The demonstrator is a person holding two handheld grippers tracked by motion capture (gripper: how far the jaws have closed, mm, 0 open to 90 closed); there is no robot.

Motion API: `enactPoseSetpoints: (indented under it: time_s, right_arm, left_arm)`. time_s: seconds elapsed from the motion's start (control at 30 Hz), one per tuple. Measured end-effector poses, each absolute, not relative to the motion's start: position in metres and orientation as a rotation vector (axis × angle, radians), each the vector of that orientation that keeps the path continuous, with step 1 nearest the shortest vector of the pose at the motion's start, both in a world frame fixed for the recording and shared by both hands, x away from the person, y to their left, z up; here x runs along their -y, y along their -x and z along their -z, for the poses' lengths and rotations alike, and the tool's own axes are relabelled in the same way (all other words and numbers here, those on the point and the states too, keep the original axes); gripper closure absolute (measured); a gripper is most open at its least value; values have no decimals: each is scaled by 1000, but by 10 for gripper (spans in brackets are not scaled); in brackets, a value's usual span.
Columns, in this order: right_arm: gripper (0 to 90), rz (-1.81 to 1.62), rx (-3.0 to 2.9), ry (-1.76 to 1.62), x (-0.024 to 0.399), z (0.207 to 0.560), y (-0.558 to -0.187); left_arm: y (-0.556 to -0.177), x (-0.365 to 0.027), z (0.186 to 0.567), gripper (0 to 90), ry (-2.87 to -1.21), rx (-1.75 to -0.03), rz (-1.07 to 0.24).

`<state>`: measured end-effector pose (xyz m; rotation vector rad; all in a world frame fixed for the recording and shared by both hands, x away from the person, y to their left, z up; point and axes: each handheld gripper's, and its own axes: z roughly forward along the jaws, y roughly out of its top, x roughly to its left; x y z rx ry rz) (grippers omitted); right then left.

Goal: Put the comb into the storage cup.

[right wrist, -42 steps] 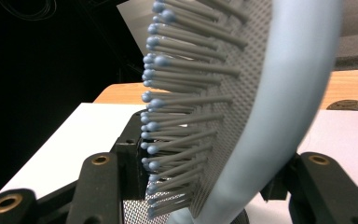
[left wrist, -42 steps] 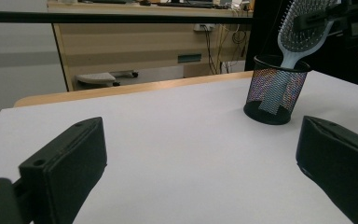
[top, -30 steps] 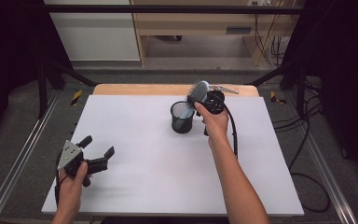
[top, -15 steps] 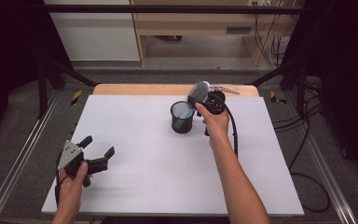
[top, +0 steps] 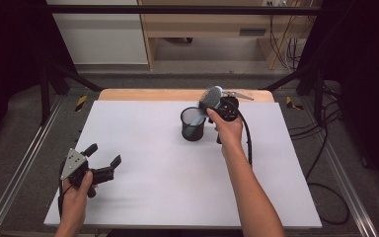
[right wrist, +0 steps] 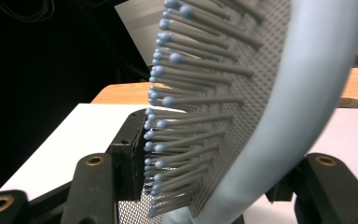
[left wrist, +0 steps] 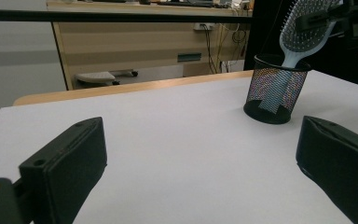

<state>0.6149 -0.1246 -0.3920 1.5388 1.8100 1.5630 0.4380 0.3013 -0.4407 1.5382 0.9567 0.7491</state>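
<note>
Little has shifted since the earlier frames: both hands sit where they were, though the right gripper's (top: 216, 104) jaws have just been opening slightly around the pale blue paddle hairbrush (top: 208, 97) with grey bristles, whose head lies between them. Whether the pads press on it I cannot tell. Its handle dips into the black wire-mesh cup (top: 193, 124), the brush leaning away above the cup's rim. Well apart from the cup, the left gripper (top: 102, 162) rests with jaws spread wide, holding nothing.
</note>
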Motion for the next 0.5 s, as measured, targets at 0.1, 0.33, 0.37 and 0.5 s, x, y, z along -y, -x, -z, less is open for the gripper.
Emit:
enactPoseSetpoints:
  time_s: [0.1,0.33,0.37,0.5]
  right_arm:
    - [431,-1570,-1808,-1542,126,393,-615]
    - [368,-1598,-1816,-1542,127,393,-614]
    - [359,-1602,-1818,-1540,127,392,-614]
    - [314,-1618,-1823,-1533,127,393,-614]
  left_arm:
    - [-438,-302,441,18,-1538,-959,-756]
    - [-438,-302,441,18,-1538,-962,-757]
    - [-438,-302,441,18,-1538,-962,-757]
    - [-438,-302,441,18,-1537,-962,-758]
